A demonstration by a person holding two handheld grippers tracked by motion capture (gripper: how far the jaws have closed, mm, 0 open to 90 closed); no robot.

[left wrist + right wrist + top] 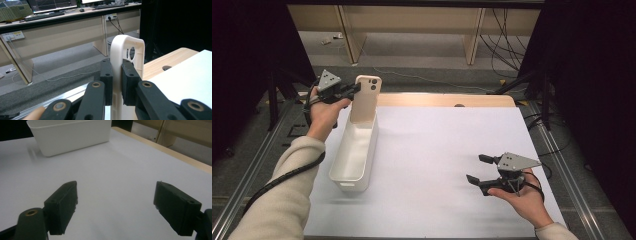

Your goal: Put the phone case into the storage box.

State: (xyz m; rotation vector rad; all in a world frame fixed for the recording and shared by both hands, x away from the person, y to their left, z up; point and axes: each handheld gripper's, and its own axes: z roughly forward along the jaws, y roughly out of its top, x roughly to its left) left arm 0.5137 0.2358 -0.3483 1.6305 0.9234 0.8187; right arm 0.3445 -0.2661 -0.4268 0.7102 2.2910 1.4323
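Note:
A cream phone case (365,98) with camera cut-outs stands upright, its lower end inside the far end of a long white bin (356,150). My left gripper (354,89) is shut on the case's upper left edge. In the left gripper view both black pads (128,82) press flat on the case (130,55). My right gripper (479,168) rests low over the white sheet at the front right, jaws wide apart with nothing between them. In the right gripper view the bin (72,135) lies ahead on the sheet, beyond the right gripper (115,207).
A white sheet (437,150) covers most of the wooden table (447,100). Metal rails (572,180) run along both sides. Behind the table are desk legs, cables on the floor and dark curtains.

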